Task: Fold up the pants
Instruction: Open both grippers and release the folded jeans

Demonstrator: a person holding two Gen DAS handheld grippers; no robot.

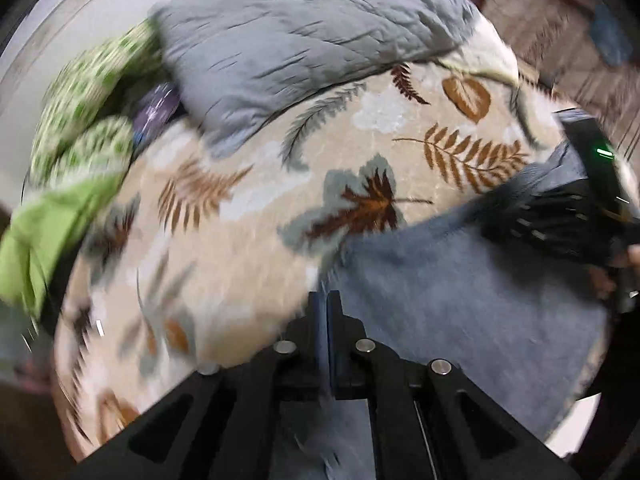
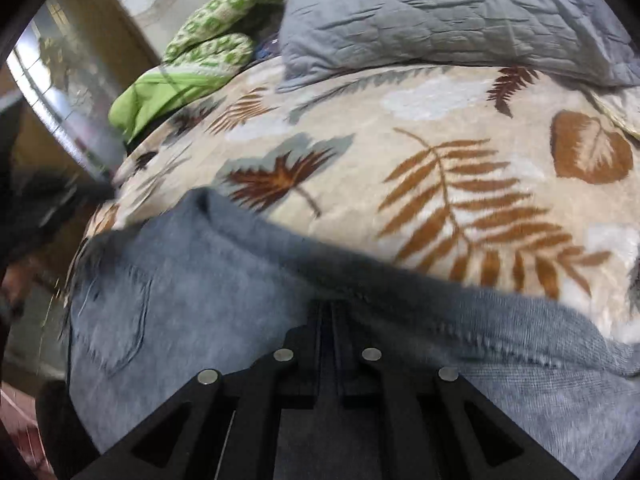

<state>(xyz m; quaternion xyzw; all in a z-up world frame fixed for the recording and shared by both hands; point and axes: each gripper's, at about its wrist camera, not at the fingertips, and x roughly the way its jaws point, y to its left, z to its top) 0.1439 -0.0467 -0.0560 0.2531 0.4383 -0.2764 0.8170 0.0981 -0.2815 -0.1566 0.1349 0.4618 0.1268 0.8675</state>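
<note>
With both the left tongs [image 1: 327, 304] and right tongs [image 2: 332, 312] pinching the jeans [image 2: 224, 280] above the leaf-print bed [image 2: 360, 120], a thin grip could let denim slip, spoiling the fold

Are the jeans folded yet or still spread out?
Cannot tell. The jeans lie loosely on the leaf-print blanket, back pocket up, wrinkled; the legs are out of view.

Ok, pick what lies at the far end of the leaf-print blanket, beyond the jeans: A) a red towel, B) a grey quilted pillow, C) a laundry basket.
B: a grey quilted pillow rests on the blanket beyond the jeans.
</note>
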